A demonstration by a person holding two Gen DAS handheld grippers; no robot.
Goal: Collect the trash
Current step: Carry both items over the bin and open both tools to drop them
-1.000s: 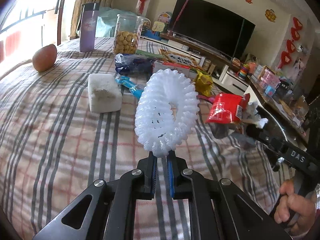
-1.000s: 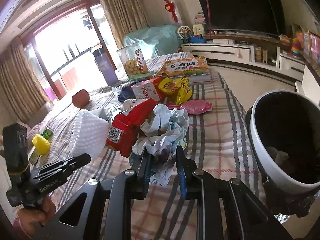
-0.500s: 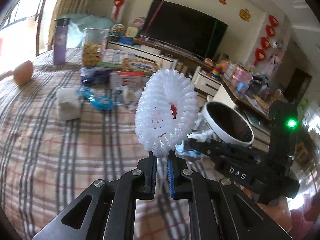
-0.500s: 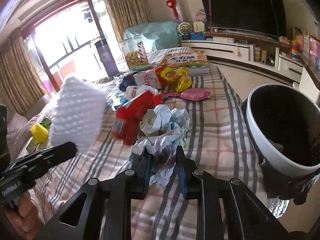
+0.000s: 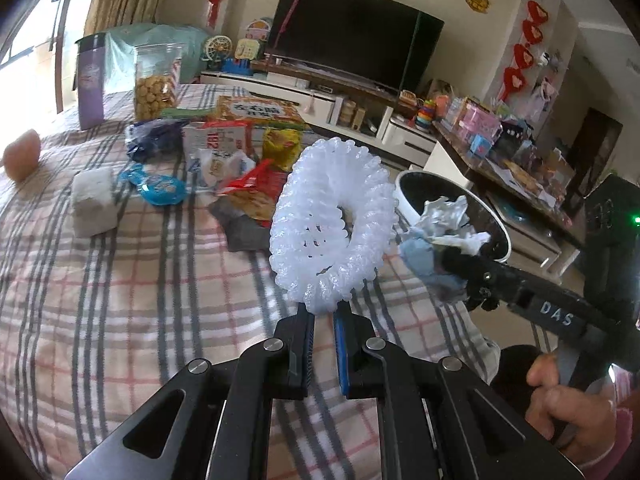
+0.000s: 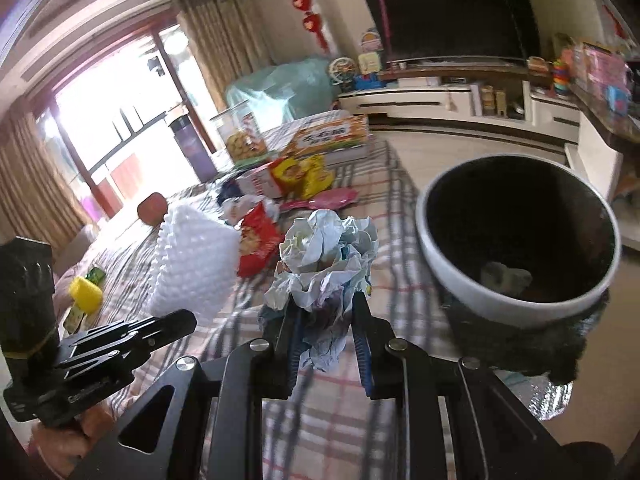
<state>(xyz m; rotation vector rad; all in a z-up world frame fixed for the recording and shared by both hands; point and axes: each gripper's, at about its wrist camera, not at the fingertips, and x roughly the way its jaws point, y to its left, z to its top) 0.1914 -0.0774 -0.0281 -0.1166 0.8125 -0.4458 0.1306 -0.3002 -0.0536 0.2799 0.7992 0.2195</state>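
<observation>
My left gripper (image 5: 323, 312) is shut on a white foam fruit net (image 5: 332, 224) and holds it above the checked tablecloth; the net also shows in the right wrist view (image 6: 192, 264). My right gripper (image 6: 323, 312) is shut on a wad of crumpled paper (image 6: 328, 252), held just left of the white trash bin (image 6: 448, 276) with its black inside. In the left wrist view the paper wad (image 5: 444, 220) hangs in front of the bin (image 5: 408, 208). Some trash lies at the bin's bottom.
On the table lie a red snack bag (image 5: 256, 188), a yellow packet (image 5: 282, 148), a blue wrapper (image 5: 160, 186), a white foam block (image 5: 92, 200), a milk carton (image 5: 218, 140), a cookie jar (image 5: 156, 80), a purple bottle (image 5: 90, 84) and a fruit (image 5: 20, 154). A TV stands behind.
Both grippers moved toward the bin with their loads. The bin is now closer and larger in the right wrist view, and the paper wad is at its rim in the left wrist view.
</observation>
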